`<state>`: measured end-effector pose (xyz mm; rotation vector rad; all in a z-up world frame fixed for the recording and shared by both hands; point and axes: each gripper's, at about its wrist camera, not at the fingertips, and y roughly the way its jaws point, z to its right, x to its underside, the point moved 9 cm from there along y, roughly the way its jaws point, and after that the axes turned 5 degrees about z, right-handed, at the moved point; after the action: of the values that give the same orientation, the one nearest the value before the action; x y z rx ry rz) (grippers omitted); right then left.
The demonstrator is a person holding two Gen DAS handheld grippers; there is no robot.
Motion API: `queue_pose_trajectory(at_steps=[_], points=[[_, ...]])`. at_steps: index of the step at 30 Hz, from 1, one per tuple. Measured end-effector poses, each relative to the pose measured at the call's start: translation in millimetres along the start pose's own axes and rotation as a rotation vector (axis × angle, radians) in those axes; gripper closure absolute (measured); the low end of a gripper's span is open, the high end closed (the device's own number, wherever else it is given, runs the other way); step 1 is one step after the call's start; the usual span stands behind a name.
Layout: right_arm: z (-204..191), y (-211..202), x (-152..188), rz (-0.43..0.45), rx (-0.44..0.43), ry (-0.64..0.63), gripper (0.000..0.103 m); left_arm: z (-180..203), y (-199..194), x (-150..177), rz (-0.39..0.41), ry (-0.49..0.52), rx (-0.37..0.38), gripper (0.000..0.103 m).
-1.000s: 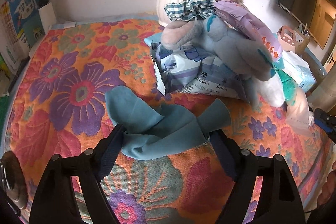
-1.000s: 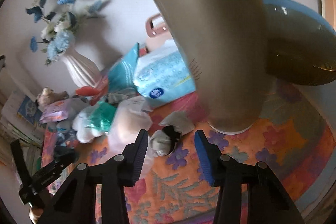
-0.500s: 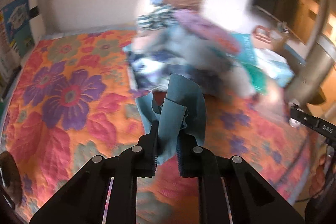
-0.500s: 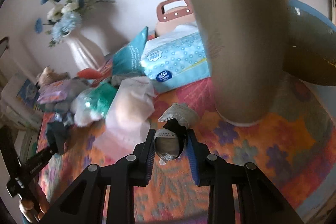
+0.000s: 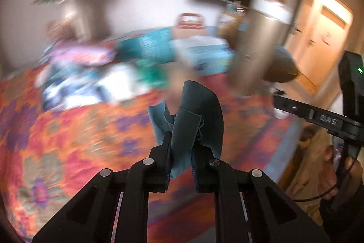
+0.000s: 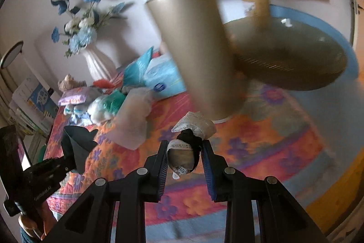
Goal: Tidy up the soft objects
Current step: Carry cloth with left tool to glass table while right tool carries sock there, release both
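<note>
My left gripper [image 5: 181,147] is shut on a teal cloth [image 5: 196,115] that hangs bunched between its fingers above the flowered bedspread [image 5: 68,133]. My right gripper [image 6: 184,152] is shut on a small bundle of white lace and black fabric [image 6: 185,149], lifted off the bedspread [image 6: 261,140]. In the right wrist view the left gripper [image 6: 68,159] shows at the lower left with the cloth [image 6: 76,144] dark in its fingers. In the left wrist view the right gripper's body [image 5: 318,116] crosses the right side, held by a hand [image 5: 329,174].
A pile of soft toys and packets [image 6: 107,97] lies at the back of the bedspread beside a white vase of blue flowers [image 6: 95,60]. A tall gold bin [image 6: 195,49] and a wide dark bowl [image 6: 291,54] stand close ahead on the right.
Both grippers closed on their items and lifted them. The left one swung right with the teal cloth; the right one drew back from the gold bin with the lace bundle.
</note>
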<state>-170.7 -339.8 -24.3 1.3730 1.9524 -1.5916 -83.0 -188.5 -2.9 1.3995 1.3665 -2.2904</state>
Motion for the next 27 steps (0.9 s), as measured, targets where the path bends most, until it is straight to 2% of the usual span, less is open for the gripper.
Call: queue_pose_trajectory(at_steps=[5,10,12,14,16,19,22,24,27], points=[[31.4,-31.0,-24.2,0.076,0.037,0.037,0.075,73.4,11.9,-28.7,0.008,0.093,0.127,0.092],[70.4,-55.6,-52.9,0.148,0.095,0.071,0.075,145.0,40.9,-58.3,-0.005,0.156,0.241,0.092],[87.0,-62.5,-69.5,0.174,0.120,0.078,0.075,174.3,55.6,-72.8,-0.011,0.169,0.272,0.092],[99.5,-64.5,-87.8,0.193,0.136,0.080,0.075,197.1,59.6,-81.8,-0.005,0.183,0.272,0.092],[115.3,-62.5,-106.7,0.203,0.131,0.093,0.075,216.6,73.3,-97.8,0.010,0.201,0.208,0.092],[146.4,-44.1,-129.3,0.169,0.092,0.142,0.075,234.5,96.2,-112.3,0.025,0.217,0.087,0.092],[181.9,-14.5,-138.6,0.073,0.038,0.185,0.075,249.6,119.1,-123.2,0.042,0.221,-0.017,0.092],[201.0,-1.5,-144.8,0.039,0.000,0.221,0.075,254.0,130.7,-131.5,0.062,0.233,-0.087,0.091],[211.0,12.2,-147.0,-0.009,-0.061,0.251,0.074,254.3,147.3,-140.2,0.078,0.249,-0.185,0.089]])
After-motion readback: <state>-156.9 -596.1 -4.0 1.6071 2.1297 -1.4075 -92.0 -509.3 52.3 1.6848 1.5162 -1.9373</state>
